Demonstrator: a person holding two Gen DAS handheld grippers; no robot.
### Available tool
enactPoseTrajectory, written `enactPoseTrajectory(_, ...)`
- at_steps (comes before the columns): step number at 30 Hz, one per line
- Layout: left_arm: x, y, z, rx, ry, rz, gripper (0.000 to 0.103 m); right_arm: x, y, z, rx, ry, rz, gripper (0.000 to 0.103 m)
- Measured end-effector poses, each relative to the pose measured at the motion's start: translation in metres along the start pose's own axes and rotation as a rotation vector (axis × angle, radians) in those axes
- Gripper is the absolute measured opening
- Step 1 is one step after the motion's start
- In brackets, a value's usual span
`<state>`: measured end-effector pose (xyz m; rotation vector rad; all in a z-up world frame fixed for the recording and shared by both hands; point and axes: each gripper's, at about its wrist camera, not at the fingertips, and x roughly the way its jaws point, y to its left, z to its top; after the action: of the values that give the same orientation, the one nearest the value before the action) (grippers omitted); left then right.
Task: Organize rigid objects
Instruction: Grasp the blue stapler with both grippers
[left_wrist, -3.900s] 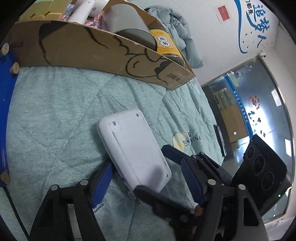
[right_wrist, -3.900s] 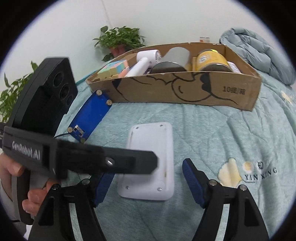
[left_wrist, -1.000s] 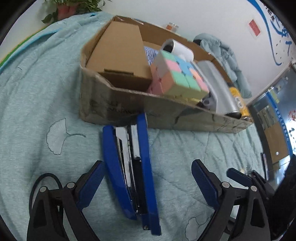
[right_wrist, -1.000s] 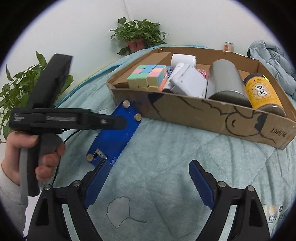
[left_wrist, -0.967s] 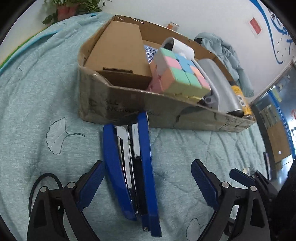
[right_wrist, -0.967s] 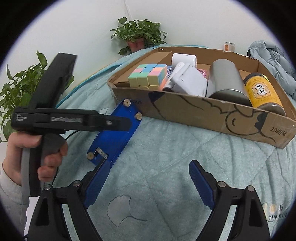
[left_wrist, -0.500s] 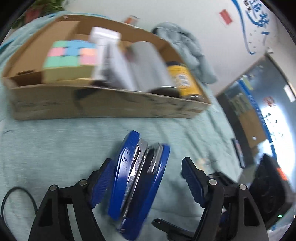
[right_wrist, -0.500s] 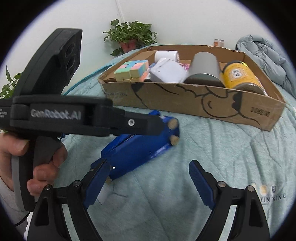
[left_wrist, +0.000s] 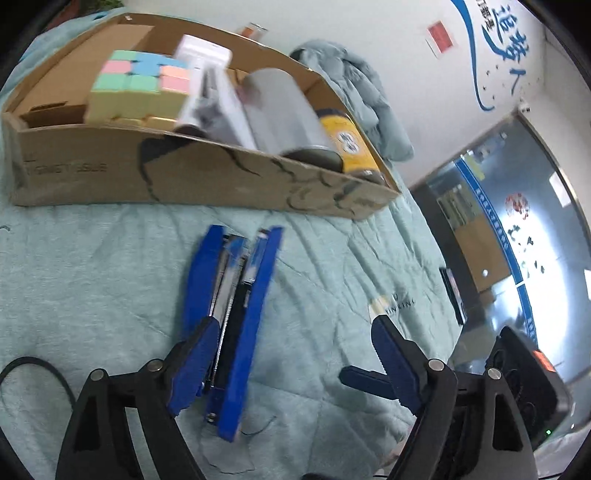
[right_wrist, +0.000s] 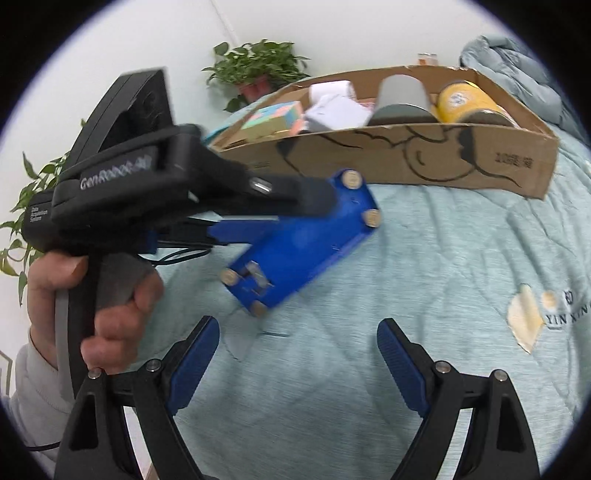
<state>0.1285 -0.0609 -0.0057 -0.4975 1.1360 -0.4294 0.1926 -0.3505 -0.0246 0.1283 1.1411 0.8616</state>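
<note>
our left gripper (left_wrist: 291, 360) is spread wide around the blue stapler (left_wrist: 236, 314), with its left finger (left_wrist: 194, 365) against the stapler's side and the other finger well apart. the stapler is on the green quilt (left_wrist: 92, 266), just in front of the cardboard box (left_wrist: 207, 177). our right gripper (right_wrist: 297, 363) is open with nothing between its fingers, above the quilt near the stapler.
</note>
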Motion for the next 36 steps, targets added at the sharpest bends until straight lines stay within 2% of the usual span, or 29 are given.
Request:
enactPoseTrajectory(4, 0.011, -0.015, -0.006, -0.044, 0.025, -0.094, 0.083, 0.0, 0.004, -0.002, -0.044, 0.002, -0.021, 0.087)
enactPoseTrajectory(6, 0.018, -0.026, -0.009, -0.037, 0.05, -0.153, 0.083, -0.002, -0.003, -0.005, -0.05, -0.01, -0.049, 0.087)
enactPoseTrajectory(8, 0.017, -0.033, -0.01, -0.029, 0.043, -0.192, 0.083, -0.006, -0.01, -0.009, -0.055, -0.022, -0.075, 0.087)
enactPoseTrajectory(11, -0.006, -0.029, -0.01, -0.053, -0.043, -0.183, 0.083, -0.009, -0.013, -0.008, -0.102, -0.059, -0.142, 0.087)
enactPoseTrajectory(14, -0.037, -0.014, -0.012, -0.071, -0.126, -0.101, 0.086, -0.011, -0.01, -0.003, -0.163, -0.088, -0.164, 0.087)
enactPoseTrajectory(16, -0.049, -0.003, -0.015, -0.096, -0.14, -0.08, 0.086, 0.002, -0.006, 0.005, -0.207, -0.071, -0.18, 0.086)
enactPoseTrajectory(17, -0.052, 0.002, -0.017, -0.11, -0.141, -0.073, 0.086, 0.008, -0.005, 0.007, -0.228, -0.053, -0.191, 0.081)
enactPoseTrajectory(18, -0.052, 0.005, -0.018, -0.121, -0.138, -0.064, 0.086, 0.019, -0.003, 0.009, -0.257, -0.026, -0.208, 0.069)
enactPoseTrajectory(19, -0.05, 0.007, -0.018, -0.126, -0.135, -0.059, 0.086, 0.026, 0.0, 0.008, -0.274, -0.002, -0.216, 0.061)
enactPoseTrajectory(20, -0.05, 0.009, -0.02, -0.13, -0.131, -0.055, 0.086, 0.035, 0.001, 0.009, -0.288, 0.027, -0.224, 0.047)
enactPoseTrajectory(21, -0.048, 0.01, -0.022, -0.133, -0.125, -0.057, 0.086, 0.04, -0.001, 0.011, -0.296, 0.032, -0.243, 0.044)
enactPoseTrajectory(22, -0.047, 0.011, -0.023, -0.133, -0.118, -0.061, 0.086, 0.041, -0.001, 0.013, -0.288, 0.012, -0.22, 0.041)
enactPoseTrajectory(25, -0.039, 0.009, -0.022, -0.128, -0.105, -0.066, 0.086, 0.038, -0.014, 0.018, -0.166, 0.008, -0.129, 0.041)
enactPoseTrajectory(29, -0.026, 0.0, -0.015, -0.104, -0.081, -0.076, 0.086, 0.03, -0.061, 0.023, 0.196, 0.008, 0.17, 0.04)
enactPoseTrajectory(30, -0.022, -0.003, -0.013, -0.095, -0.075, -0.077, 0.086, 0.029, -0.071, 0.022, 0.246, 0.004, 0.208, 0.042)
enactPoseTrajectory(31, -0.018, -0.006, -0.011, -0.087, -0.069, -0.077, 0.086, 0.027, -0.08, 0.02, 0.293, -0.004, 0.233, 0.049)
enactPoseTrajectory(32, -0.014, -0.008, -0.009, -0.08, -0.064, -0.075, 0.086, 0.023, -0.083, 0.019, 0.296, -0.018, 0.208, 0.056)
enactPoseTrajectory(34, -0.006, -0.012, -0.006, -0.069, -0.069, -0.084, 0.09, 0.005, -0.075, 0.015, 0.207, -0.074, 0.044, 0.081)
enactPoseTrajectory(35, -0.003, -0.014, -0.005, -0.062, -0.077, -0.089, 0.096, -0.002, -0.069, 0.014, 0.154, -0.103, 0.0, 0.082)
enactPoseTrajectory(36, 0.0, -0.016, -0.005, -0.053, -0.085, -0.087, 0.097, -0.007, -0.063, 0.012, 0.115, -0.12, -0.024, 0.082)
